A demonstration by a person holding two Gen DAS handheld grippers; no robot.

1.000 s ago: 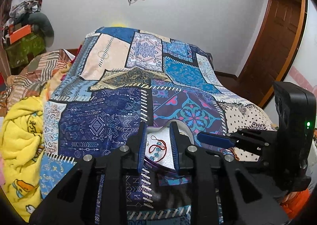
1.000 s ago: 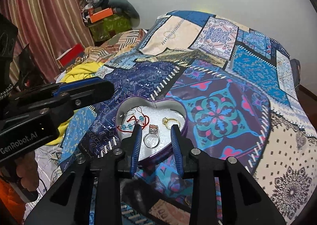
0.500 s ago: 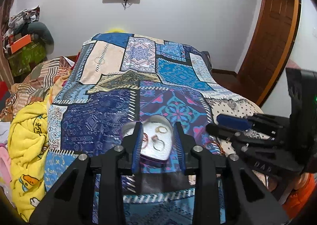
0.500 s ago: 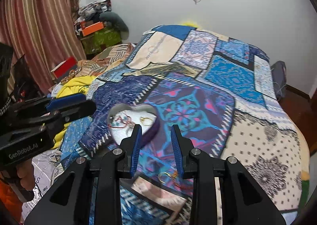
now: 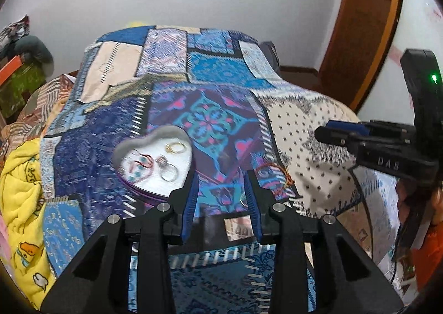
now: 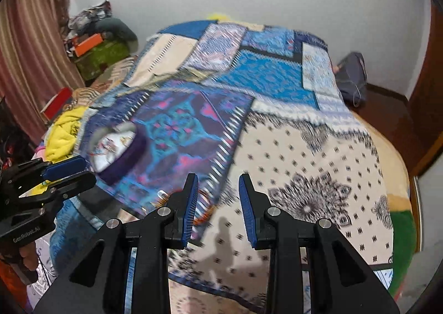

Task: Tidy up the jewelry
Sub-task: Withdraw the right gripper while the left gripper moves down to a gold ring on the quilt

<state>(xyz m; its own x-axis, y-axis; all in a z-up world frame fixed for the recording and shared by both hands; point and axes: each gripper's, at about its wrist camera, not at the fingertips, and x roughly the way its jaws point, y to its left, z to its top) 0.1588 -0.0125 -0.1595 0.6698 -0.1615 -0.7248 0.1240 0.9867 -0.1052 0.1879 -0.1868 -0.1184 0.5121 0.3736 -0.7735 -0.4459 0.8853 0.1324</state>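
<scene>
On patchwork bedspread [image 5: 221, 76], heart box [image 5: 155, 159] w/ rings; L tool [image 5: 221, 203] just opened, empty; R tool [image 6: 218, 203] parted, empty

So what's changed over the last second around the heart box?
Both grippers swung right, off the heart-shaped box, toward the red cord bracelet lying on the bedspread. The left gripper has just been opening, with nothing between its fingers; the right gripper is equally empty. The box's jewelry is unmoved.
</scene>
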